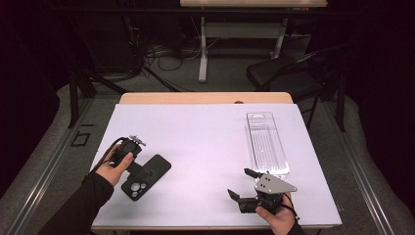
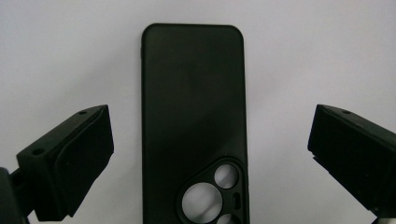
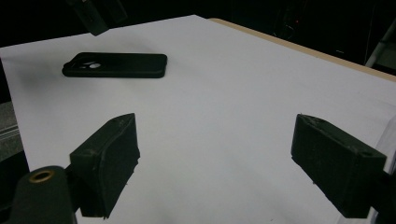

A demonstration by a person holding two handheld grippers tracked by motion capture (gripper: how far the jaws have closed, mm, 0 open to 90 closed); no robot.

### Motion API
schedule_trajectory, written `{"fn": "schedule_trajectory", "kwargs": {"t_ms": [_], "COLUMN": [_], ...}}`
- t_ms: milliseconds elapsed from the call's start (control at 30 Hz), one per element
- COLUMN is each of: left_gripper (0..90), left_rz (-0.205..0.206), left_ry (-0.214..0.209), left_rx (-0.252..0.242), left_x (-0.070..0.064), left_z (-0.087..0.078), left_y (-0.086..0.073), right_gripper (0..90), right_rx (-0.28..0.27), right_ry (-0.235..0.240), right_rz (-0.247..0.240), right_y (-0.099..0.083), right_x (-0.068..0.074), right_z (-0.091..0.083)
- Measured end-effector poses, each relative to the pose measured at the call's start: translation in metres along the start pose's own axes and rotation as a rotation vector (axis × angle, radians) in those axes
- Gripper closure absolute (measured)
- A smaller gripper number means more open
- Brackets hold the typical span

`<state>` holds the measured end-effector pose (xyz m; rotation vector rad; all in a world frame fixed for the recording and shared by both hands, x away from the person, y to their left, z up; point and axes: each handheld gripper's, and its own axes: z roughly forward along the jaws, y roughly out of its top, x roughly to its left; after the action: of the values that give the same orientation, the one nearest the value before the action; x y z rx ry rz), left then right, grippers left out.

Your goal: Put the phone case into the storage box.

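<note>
White sheeting covers the table (image 1: 205,142), where a clear plastic tray (image 1: 266,144) lies at the right, a black phone case (image 2: 194,121) lies camera-cutouts up at the left beneath the left gripper (image 2: 210,154), jaws wide astride it, and the right gripper (image 1: 243,184) hovers near the front edge, jaws wide and empty.

The middle of the desk (image 1: 205,142) lies bare, open to passage from either side. A clear plastic tray (image 1: 266,144) stands along the right edge, and a black phone case (image 1: 147,176) lies near the front-left corner.
</note>
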<state>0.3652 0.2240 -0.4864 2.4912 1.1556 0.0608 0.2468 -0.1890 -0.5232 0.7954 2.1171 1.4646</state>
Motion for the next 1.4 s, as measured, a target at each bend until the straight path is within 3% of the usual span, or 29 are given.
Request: {"fn": "schedule_trajectory", "kwargs": {"t_ms": [167, 300, 800, 1033, 1300, 1400], "left_gripper": [0.6, 0.6, 0.6, 0.6, 1.7, 5.9], "left_rz": [-0.021, -0.041, -0.034, -0.003, -0.009, -0.009], "left_ry": [-0.012, -0.005, -0.047, -0.020, -0.010, -0.004], "left_rx": [0.072, 0.096, 0.151, 0.174, 0.194, 0.196], "left_x": [0.005, 0.009, 0.008, 0.006, 0.005, 0.006], "left_z": [0.018, 0.027, 0.042, 0.047, 0.051, 0.051], "left_y": [0.000, 0.000, -0.002, -0.002, -0.003, -0.003], "right_gripper": [14.5, 14.5, 14.5, 14.5, 14.5, 14.5], "right_rx": [0.002, 0.011, 0.017, 0.024, 0.024, 0.025], "right_ry": [0.002, 0.004, 0.009, 0.012, 0.012, 0.012], "right_rz": [0.003, 0.004, 0.005, 0.004, 0.002, 0.000], "right_y": [-0.001, -0.003, -0.005, -0.007, -0.008, -0.008], "right_x": [0.000, 0.001, 0.001, 0.002, 0.002, 0.002], "right_z": [0.000, 0.001, 0.003, 0.003, 0.004, 0.004]}}
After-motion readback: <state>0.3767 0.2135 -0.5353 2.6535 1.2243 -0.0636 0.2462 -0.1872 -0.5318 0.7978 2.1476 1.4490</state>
